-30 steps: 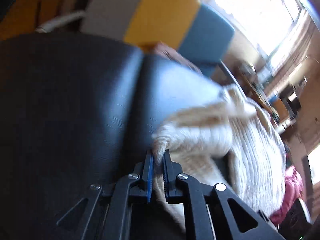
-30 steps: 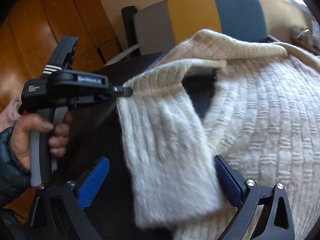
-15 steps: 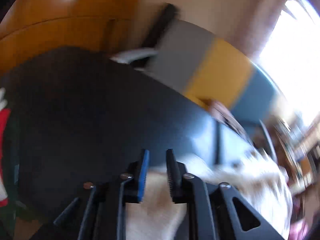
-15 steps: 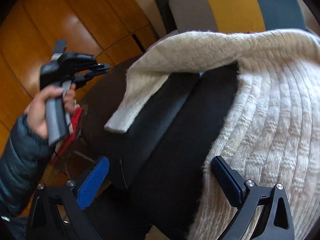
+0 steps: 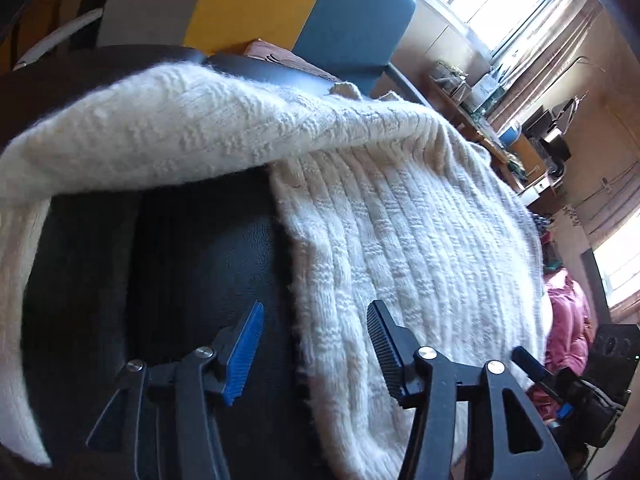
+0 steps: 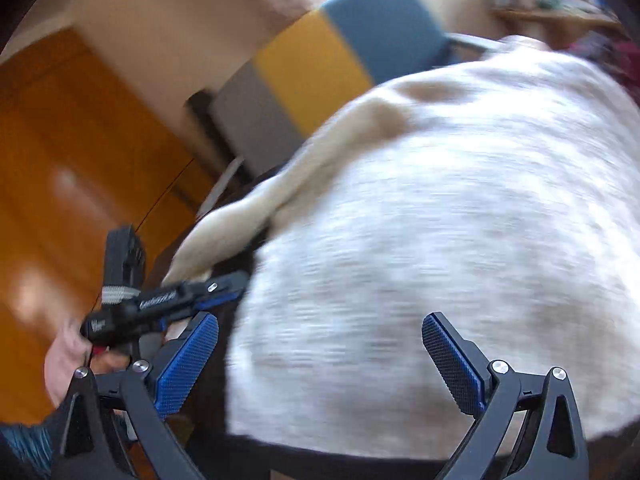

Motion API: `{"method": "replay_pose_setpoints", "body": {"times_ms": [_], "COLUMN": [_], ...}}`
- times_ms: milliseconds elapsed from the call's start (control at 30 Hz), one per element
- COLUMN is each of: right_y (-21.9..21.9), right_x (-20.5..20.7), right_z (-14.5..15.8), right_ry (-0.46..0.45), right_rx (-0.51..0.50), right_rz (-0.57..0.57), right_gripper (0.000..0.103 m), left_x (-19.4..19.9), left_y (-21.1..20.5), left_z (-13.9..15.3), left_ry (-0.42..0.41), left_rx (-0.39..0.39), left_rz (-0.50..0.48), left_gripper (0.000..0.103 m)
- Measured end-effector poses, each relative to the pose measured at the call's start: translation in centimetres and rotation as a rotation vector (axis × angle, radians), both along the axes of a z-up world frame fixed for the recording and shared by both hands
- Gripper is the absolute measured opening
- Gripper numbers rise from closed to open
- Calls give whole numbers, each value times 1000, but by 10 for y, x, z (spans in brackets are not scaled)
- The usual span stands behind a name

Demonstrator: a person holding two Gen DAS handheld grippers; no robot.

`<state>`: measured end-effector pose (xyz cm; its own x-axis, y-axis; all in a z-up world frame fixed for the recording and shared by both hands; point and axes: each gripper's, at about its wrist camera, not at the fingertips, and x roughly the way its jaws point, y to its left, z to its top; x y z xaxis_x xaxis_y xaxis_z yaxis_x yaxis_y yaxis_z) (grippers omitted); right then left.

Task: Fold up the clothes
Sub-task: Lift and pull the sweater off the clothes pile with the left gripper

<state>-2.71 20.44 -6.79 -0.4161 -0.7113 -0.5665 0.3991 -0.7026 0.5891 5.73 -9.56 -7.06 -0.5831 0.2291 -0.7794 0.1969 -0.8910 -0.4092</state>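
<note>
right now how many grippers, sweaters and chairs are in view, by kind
grippers: 2, left gripper and right gripper, both open
sweaters: 1, cream knit sweater
chairs: 1, grey, yellow and blue chair
total: 4

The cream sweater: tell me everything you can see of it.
The sweater is a thick, cream, fuzzy knit with ribbed bands. Its body lies spread on the black seat; one sleeve stretches out leftward, its end drooping over the seat's edge. Both the left gripper and right gripper are open above it, gripping nothing.
</note>
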Motion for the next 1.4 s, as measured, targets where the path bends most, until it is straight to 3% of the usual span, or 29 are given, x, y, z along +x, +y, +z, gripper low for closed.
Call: {"method": "replay_pose_setpoints", "body": {"times_ms": [133,167,200,233,300,400,667,800,833,900,1100,1233,1400], "right_y": [31,31,36,38,39,41,60,82,88,98,103,100,103], "right_x": [-6,-7,-8,-9,-11,-10,-7,-7,-9,-15,-13,-13,-17], "right_z": [-4,-4,-1,0,1,3,13,17,16,13,10,3,-10], "right_ry": [-8,-7,-5,-1,6,10,61,74,65,32,2,-7,-34], "right_rx": [-23,-29,-35,-35,-32,-21,-6,13,8,-31,-54,-38,-39], "right_rz": [-78,-89,-96,-100,-106,-109,-195,-285,-312,-363,-384,-378,-382], "right_gripper": [103,103,103,103,103,103,103,103,103,103,103,103,103], "left_x": [-13,-14,-15,-18,-14,-7,70,96,96,90,59,26,-1], "left_y": [19,17,15,14,4,-14,-101,-142,-144,-138,-81,-55,-49], "left_z": [-4,-3,-5,-7,-2,24,78,75,70,56,18,3,-4], "left_ry": [17,22,20,12,42,148,310,271,248,194,109,63,49], "left_rx": [-87,-110,-124,-100,-21,46,-6,0,10,35,146,178,193], "left_rz": [-70,-87,-91,-90,-45,15,245,287,268,218,36,-14,16], "left_gripper": [57,49,19,13,11,11,0,0,0,24,50,55,57]}}
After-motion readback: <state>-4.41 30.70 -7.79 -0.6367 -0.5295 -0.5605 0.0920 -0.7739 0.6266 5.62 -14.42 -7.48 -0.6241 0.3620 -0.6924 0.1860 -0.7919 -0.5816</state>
